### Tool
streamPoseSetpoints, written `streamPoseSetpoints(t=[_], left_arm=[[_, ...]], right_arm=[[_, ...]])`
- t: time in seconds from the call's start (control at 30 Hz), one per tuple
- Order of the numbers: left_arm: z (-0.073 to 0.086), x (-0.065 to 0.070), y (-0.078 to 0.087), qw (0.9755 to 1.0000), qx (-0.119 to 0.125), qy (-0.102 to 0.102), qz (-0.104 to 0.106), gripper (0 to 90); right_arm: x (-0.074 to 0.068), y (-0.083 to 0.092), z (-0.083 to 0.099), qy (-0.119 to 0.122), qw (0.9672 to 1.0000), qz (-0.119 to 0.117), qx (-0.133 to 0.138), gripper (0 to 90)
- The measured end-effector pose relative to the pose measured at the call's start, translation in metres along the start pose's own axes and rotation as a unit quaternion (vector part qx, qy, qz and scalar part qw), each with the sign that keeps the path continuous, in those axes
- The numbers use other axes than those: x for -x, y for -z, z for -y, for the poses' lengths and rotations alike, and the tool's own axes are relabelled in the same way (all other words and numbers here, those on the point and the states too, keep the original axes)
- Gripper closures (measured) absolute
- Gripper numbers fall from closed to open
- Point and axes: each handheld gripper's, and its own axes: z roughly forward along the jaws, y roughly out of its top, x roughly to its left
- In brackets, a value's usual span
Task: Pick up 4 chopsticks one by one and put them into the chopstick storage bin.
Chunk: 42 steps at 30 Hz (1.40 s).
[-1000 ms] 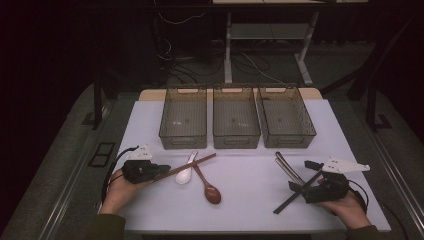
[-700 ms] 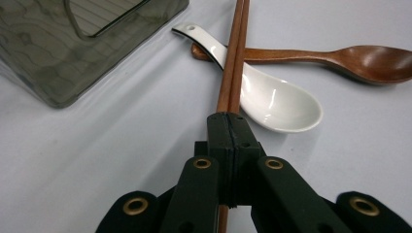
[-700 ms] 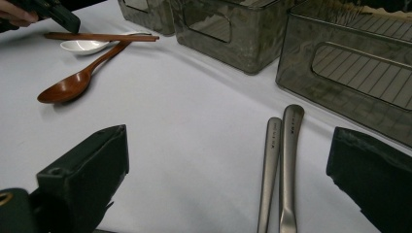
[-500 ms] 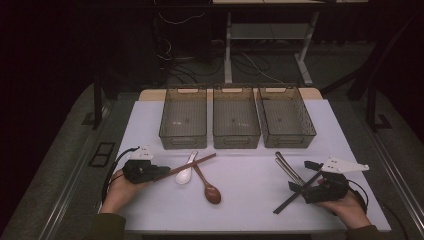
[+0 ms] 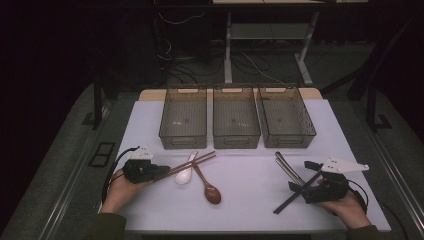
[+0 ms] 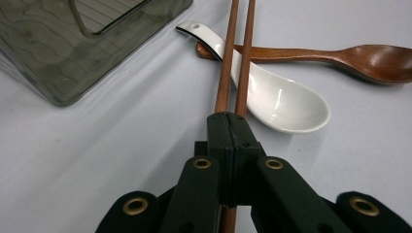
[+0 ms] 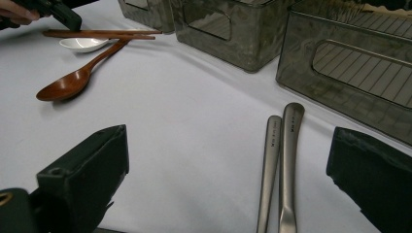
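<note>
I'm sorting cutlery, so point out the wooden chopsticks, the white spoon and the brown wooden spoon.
wooden chopsticks [image 6: 233, 58], left gripper view, on the shafts above the tool.
white spoon [image 6: 286, 104], left gripper view, inside the bowl.
brown wooden spoon [image 5: 213, 194], high view, on the bowl.

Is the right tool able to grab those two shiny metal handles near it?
Probably yes. The right tool is open, and the two flat silver metal handles lie on bare white table between its jaws, with nothing on top.

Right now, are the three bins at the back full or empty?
Empty: through each of the three bins, the high view shows a bare floor, with the chopsticks and spoons lying outside.
</note>
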Motion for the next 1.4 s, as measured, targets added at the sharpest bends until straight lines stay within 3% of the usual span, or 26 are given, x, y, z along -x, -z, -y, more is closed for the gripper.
streamPoseSetpoints(t=[0.23,0.63,1.0,1.4], left_arm=[[0.0,-0.001,-0.001,1.0,0.001,0.0,-0.003,88.9],[-0.003,0.005,-0.002,0.9998,0.007,-0.005,0.017,84.7],[-0.003,0.006,-0.006,0.9999,0.006,-0.007,0.014,82.5],[-0.003,0.008,-0.012,0.9995,-0.017,-0.02,0.015,80.0]], right_arm=[[0.0,0.0,0.0,0.0,1.0,0.0,-0.001,1.2],[0.0,0.0,0.0,0.001,1.0,-0.001,-0.001,1.2],[0.0,-0.001,0.0,0.001,1.0,-0.003,-0.002,1.2],[0.0,-0.001,0.0,0.002,1.0,-0.004,-0.003,1.2]])
